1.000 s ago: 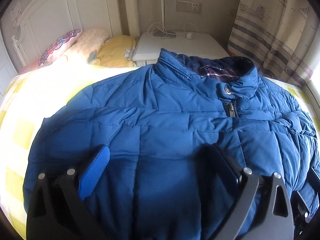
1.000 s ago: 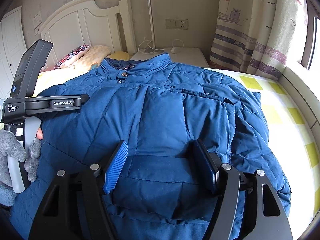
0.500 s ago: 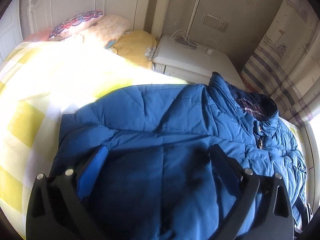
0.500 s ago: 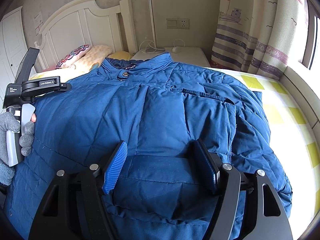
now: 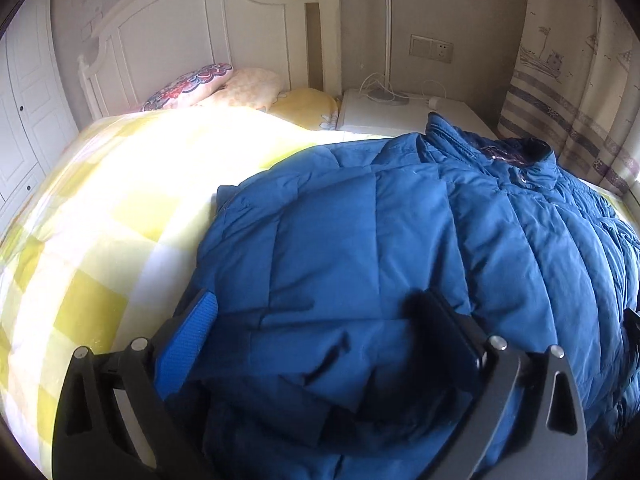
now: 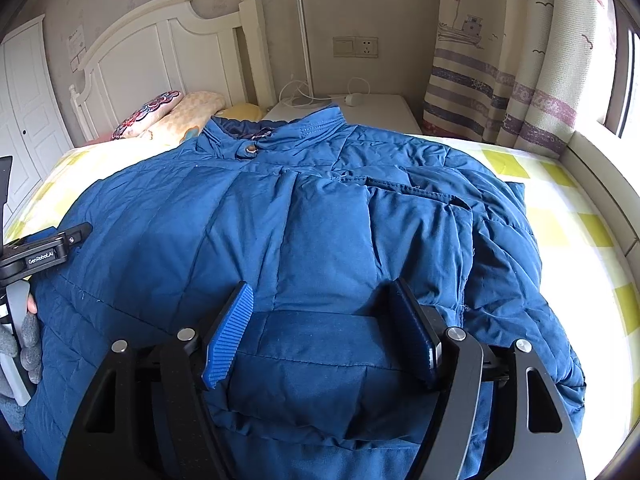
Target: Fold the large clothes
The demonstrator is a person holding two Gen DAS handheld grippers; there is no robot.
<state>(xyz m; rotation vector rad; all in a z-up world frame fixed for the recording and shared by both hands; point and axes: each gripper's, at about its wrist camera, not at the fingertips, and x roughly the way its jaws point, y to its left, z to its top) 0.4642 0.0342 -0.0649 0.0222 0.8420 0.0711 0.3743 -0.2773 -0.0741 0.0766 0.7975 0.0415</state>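
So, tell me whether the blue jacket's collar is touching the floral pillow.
Apart. The left wrist view shows the collar well clear of the floral pillow, with sunlit yellow bedding between them.

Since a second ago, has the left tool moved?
Yes. In the right wrist view the left tool has slid leftward, away from the jacket collar, toward the frame's edge.

We can read "GenRobot.AI" on the black left gripper (image 6: 38,258). We can read nothing else.
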